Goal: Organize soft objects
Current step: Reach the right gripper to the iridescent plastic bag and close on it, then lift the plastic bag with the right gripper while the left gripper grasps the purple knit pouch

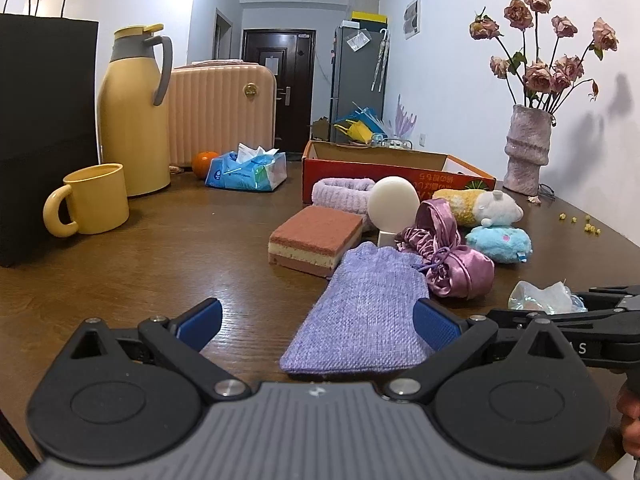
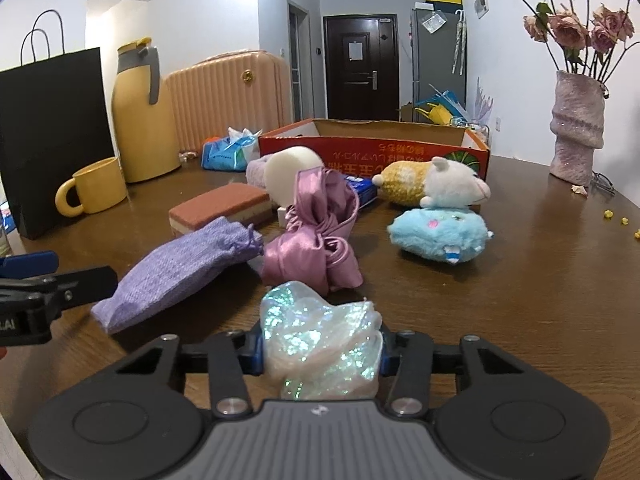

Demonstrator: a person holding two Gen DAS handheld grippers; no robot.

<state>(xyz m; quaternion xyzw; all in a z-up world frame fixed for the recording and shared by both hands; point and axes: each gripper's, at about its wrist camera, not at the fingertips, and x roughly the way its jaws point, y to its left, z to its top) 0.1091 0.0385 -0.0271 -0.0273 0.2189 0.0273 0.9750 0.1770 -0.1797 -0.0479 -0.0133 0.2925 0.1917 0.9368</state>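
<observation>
The right gripper (image 2: 320,354) has its jaws clenched on a shiny bag (image 2: 318,340), low over the near tabletop (image 2: 520,280). The left gripper (image 1: 318,326) has its jaws spread wide, with the near end of a lilac pouch (image 1: 362,312) lying between them; the right pad (image 1: 436,328) is just at the pouch's edge, the left one apart from it. Beyond the pouch lie a satin bundle (image 2: 316,240), a sponge (image 1: 316,240), a blue plush (image 2: 440,236) and a yellow plush (image 2: 432,184), all in front of the red box (image 2: 400,148).
</observation>
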